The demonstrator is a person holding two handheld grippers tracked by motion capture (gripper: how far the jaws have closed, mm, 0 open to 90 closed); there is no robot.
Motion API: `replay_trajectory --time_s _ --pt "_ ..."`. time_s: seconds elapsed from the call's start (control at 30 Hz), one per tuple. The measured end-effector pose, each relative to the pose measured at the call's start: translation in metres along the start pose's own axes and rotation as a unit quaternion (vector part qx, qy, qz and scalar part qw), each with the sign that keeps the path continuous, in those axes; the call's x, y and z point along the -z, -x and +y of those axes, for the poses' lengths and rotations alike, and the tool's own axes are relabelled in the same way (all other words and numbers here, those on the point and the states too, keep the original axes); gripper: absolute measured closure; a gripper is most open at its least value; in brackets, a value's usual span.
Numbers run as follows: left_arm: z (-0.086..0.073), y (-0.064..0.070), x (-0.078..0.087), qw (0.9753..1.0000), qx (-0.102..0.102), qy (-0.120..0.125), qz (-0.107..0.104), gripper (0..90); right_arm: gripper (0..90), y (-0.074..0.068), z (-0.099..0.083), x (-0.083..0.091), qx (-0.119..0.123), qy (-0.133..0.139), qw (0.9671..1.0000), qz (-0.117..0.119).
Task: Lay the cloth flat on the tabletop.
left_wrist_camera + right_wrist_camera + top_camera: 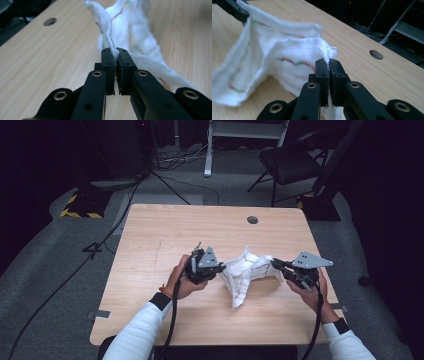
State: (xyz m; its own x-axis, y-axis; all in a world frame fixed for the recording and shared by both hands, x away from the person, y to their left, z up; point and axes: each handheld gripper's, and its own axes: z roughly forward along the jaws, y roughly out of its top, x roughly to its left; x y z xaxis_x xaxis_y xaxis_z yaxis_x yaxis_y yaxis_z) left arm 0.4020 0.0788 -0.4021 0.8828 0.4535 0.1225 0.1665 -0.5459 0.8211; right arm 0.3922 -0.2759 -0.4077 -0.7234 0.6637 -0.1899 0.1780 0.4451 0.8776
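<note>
Black jaws up close: left gripper (115, 53) pinched tight on an edge of the white cloth (247, 274), right gripper (329, 65) clamped on its opposite corner. Cloth hangs slack between both fingertips, long axis jaw-to-jaw, above the table (150, 250). Gripper views show coloured stitching; the high view shows a drooping tail.

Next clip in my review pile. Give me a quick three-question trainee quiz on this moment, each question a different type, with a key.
1. True or false: the left gripper and the right gripper are each shut on an edge of the white cloth.
2. Multiple choice: the round hole in the wooden table lies A) near the far edge, B) under the cloth, C) at the near left corner.
3. Fill in: the cloth's stitching is ____ (single-coloured or multicoloured).

Key: 1 true; 2 A; 3 multicoloured.
</note>
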Motion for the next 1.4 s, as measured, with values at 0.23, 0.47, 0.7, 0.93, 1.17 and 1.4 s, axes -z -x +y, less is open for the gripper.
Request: replay_trajectory --time_s 0.23,0.47,0.7,0.93,1.17,1.4 --pt "-0.013 -0.013 0.032 0.9991 0.027 0.032 -0.007 85.0 86.3 0.005 0.003 0.012 -0.010 0.023 0.9996 0.008" --pt "-0.037 -0.014 0.025 0.9993 0.026 -0.025 0.007 84.8 81.6 -0.012 -0.008 -0.015 0.018 -0.031 0.9987 0.038" --pt "-0.069 -0.018 0.024 0.9959 0.054 -0.071 0.014 80.7 82.8 -0.020 -0.015 -0.026 0.020 -0.069 0.9953 0.065" --pt "-0.078 -0.017 0.031 0.9949 0.066 -0.074 0.017 65.1 87.1 -0.029 -0.028 -0.020 0.029 -0.090 0.9912 0.092" --pt "-0.074 -0.021 0.033 0.9953 0.087 -0.044 0.003 36.5 70.6 -0.035 -0.031 -0.011 0.023 -0.080 0.9903 0.111" --pt "-0.054 -0.025 -0.012 0.9942 0.077 -0.072 -0.018 28.5 54.5 -0.048 -0.035 -0.028 0.035 -0.119 0.9859 0.112"
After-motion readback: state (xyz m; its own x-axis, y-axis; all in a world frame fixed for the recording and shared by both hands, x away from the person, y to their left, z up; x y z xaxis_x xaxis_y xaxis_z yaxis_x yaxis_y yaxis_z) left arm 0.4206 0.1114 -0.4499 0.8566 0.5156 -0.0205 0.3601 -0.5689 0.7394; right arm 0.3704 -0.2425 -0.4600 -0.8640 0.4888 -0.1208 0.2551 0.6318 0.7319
